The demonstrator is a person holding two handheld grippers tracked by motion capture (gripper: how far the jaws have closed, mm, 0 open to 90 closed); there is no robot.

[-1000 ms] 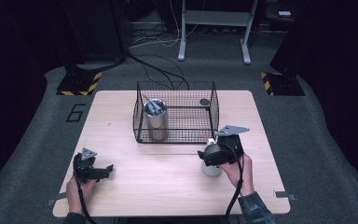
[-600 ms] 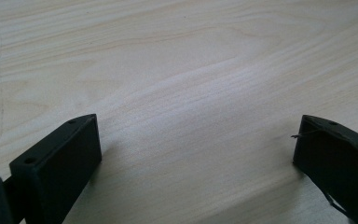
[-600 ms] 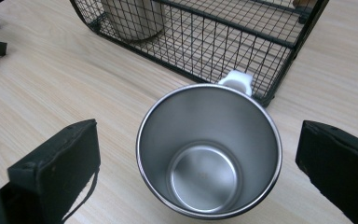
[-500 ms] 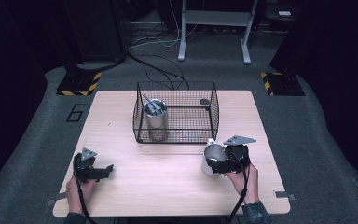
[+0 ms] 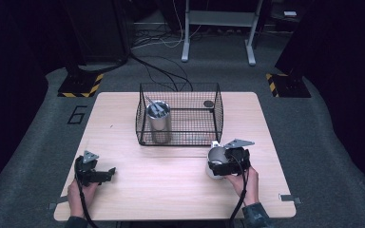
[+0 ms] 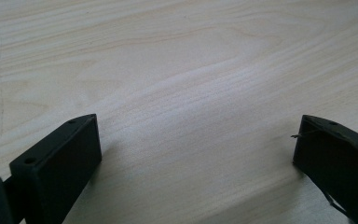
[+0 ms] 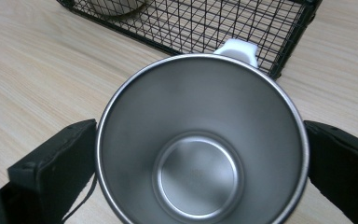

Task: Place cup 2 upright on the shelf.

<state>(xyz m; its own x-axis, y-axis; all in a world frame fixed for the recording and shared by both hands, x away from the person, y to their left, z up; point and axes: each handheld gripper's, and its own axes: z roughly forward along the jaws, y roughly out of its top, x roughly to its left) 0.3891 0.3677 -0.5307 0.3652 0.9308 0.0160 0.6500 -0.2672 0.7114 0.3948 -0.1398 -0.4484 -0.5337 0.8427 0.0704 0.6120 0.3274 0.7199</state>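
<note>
The right gripper [image 5: 218, 164] stood with its jaws spread on either side of a steel cup [image 7: 200, 144] near the table's [image 5: 171, 190] front right; whether they pressed it, I could not tell. The right gripper view showed its empty, shiny inside and white handle [image 7: 237, 49]. Just beyond stood a wire basket [image 5: 216, 114] holding a metal canister [image 5: 159, 121]. The left gripper [image 6: 191, 154] gaped wide over bare wood.
</note>
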